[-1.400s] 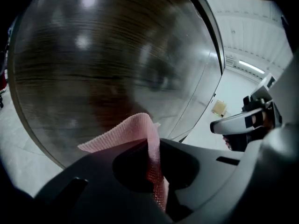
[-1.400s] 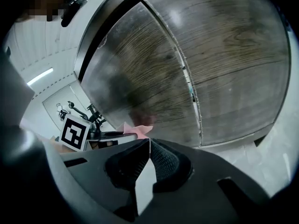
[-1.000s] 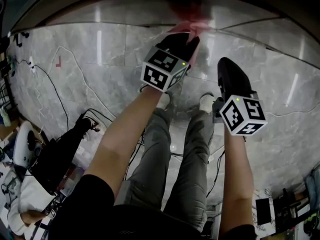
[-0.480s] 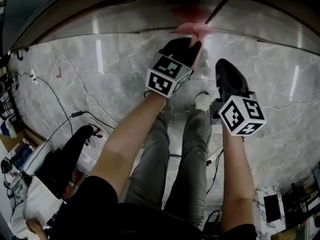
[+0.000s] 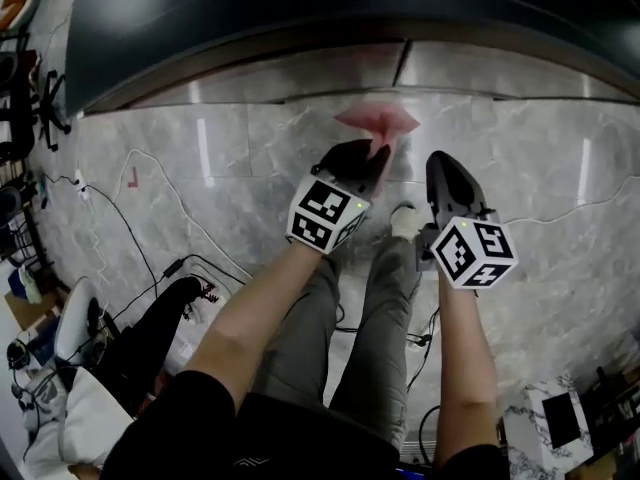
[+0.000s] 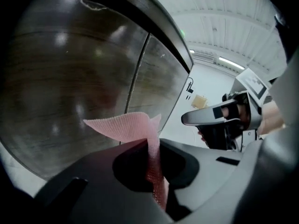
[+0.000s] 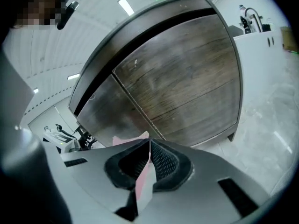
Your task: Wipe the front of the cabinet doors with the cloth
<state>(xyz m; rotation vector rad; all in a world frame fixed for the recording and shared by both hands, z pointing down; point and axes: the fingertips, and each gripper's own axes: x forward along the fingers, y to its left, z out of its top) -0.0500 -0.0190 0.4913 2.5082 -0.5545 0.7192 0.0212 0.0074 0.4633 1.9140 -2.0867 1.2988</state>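
In the head view a pink cloth sticks out of my left gripper, which is shut on it just short of the cabinet's foot. The two dark wood cabinet doors run under a dark top, with a seam between them. The left gripper view shows the cloth pinched in the left gripper and folded toward the doors. My right gripper hangs beside it on the right, shut with nothing in it. Its own view has the right gripper facing the doors, the cloth peeking past its left jaw.
Grey marble floor lies before the cabinet. Black cables trail over it at the left, with dark bags and gear at lower left. The person's legs and shoes stand below the grippers. A white counter with a tap flanks the cabinet.
Both grippers have drawn back from the cabinet front. The cloth, earlier up against the door's foot, now hangs over the floor a little away from it.
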